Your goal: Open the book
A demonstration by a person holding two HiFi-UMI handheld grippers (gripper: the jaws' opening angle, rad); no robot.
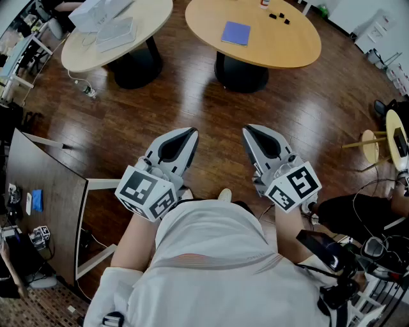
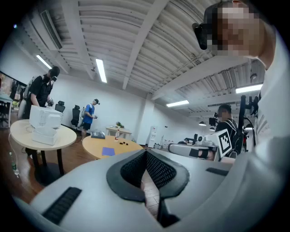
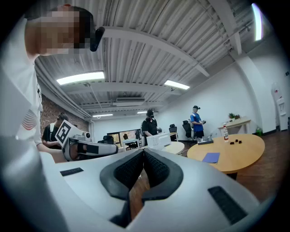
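Note:
A thin blue book (image 1: 236, 33) lies closed on the round wooden table (image 1: 281, 48) far ahead of me; it also shows as the blue book (image 2: 108, 151) in the left gripper view and the blue book (image 3: 210, 157) in the right gripper view. My left gripper (image 1: 191, 133) and my right gripper (image 1: 248, 130) are held side by side close to the person's body, over the wood floor, well short of the table. Both are shut, jaws meeting at the tips with nothing between them, as seen on the left gripper (image 2: 146, 152) and the right gripper (image 3: 144, 151).
A second round table (image 1: 77, 54) at the far left carries white boxes (image 1: 112, 25). Small black items (image 1: 278, 17) lie on the book's table. A bottle (image 1: 88, 91) stands on the floor. A dark desk (image 1: 51, 204) is at my left, a stool (image 1: 370, 142) at right. People (image 2: 43, 90) stand behind.

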